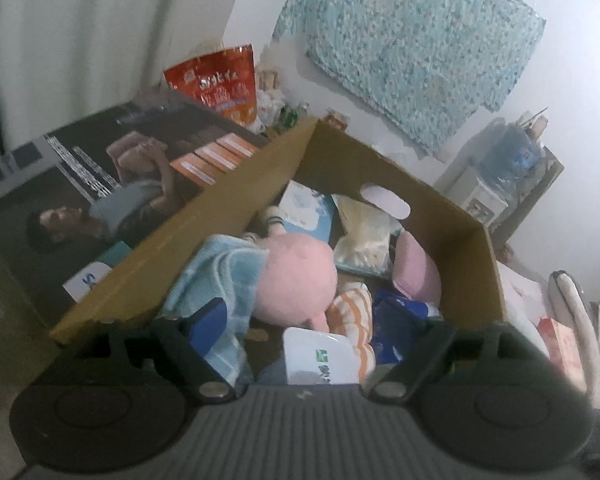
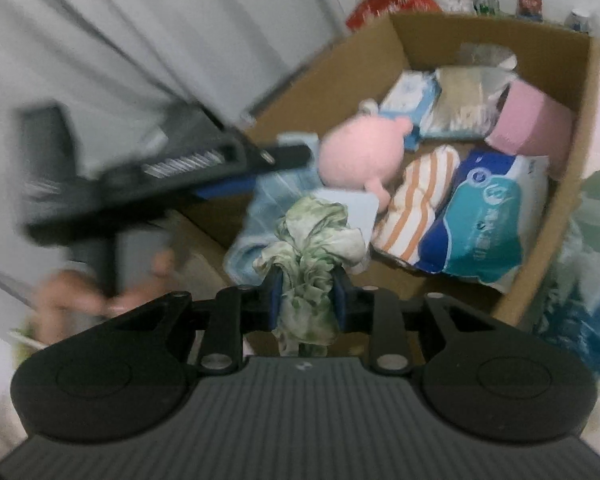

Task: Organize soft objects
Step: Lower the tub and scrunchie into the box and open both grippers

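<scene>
An open cardboard box holds a pink plush toy, a light blue towel, an orange-striped cloth, a blue tissue pack and a pink block. My left gripper hangs open over the box's near end, its left finger beside the towel. My right gripper is shut on a crumpled green-and-white cloth above the box's near edge. The right wrist view shows the plush, the striped cloth and, blurred at left, the left gripper in a hand.
A dark printed carton lies against the box's left side, with a red snack bag behind it. A floral cloth hangs on the wall. A water jug stands at the right. White curtain at left.
</scene>
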Motion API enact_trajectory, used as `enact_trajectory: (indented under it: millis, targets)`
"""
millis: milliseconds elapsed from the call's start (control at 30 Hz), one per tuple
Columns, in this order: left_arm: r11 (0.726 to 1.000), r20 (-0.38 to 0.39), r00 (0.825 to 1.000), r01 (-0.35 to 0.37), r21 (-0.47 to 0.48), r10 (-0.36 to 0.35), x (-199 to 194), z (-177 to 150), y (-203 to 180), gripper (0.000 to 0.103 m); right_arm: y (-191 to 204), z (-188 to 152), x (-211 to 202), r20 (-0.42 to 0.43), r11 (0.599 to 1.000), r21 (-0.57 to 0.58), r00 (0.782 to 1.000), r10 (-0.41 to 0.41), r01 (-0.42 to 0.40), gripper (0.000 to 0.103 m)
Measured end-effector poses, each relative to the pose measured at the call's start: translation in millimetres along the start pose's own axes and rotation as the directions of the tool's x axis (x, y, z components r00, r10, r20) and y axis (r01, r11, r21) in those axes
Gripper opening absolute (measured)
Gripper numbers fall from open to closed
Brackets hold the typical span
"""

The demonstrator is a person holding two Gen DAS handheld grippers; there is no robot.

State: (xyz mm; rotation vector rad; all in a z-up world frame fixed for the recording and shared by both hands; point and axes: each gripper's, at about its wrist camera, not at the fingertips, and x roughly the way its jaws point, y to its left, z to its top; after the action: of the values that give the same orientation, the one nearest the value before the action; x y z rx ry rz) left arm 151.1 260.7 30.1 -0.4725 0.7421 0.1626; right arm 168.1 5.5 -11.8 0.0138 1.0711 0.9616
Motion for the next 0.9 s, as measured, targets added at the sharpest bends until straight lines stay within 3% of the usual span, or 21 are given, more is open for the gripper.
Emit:
enact_trajectory:
  millis: [167, 233, 300, 467, 733, 833, 900]
  targets:
    - [1.000, 0.003, 1.000, 0.005, -0.006, -0.005, -7, -2, 7, 0.085, 10, -6, 30, -0.084, 0.997, -0.052, 0.995, -0.053, 0.049, 0.033]
    - [1.000, 0.003, 1.000, 0.002, -0.008, -0.002, -9, -4, 9, 0.085, 9, -8, 31, -0.076, 0.997, -0.050, 0.996, -0.056, 0.052, 0.037]
    - [1.000, 0.001, 1.000, 0.003, -0.005, -0.003, -11, -5, 12, 0.085, 8, -7, 28, -0.062, 0.998, -0.039, 0.997, -0.048, 0.045, 0.052]
    - [1.000, 0.003, 1.000, 0.009, -0.007, -0.009, -13, -7, 11, 0.085, 6, -6, 6, -0.010, 0.998, -0.030, 0.999, -0.047, 0.046, 0.054]
    - [0.999, 0.013, 0.999, 0.048, 0.016, -0.049, -31, -22, -7, 0.085, -12, -29, -61, 0.162, 0.997, 0.066, 0.986, 0.032, -0.043, 0.054]
    - [0.997, 0.021, 0.997, 0.072, 0.033, -0.073, -40, -28, -21, 0.085, -19, -47, -93, 0.252, 0.991, 0.094, 0.966, 0.064, -0.091, 0.061]
    - [0.995, 0.032, 0.995, 0.088, 0.057, -0.090, -48, -32, -31, 0.086, -26, -64, -118, 0.323, 0.989, 0.111, 0.945, 0.058, -0.099, 0.073]
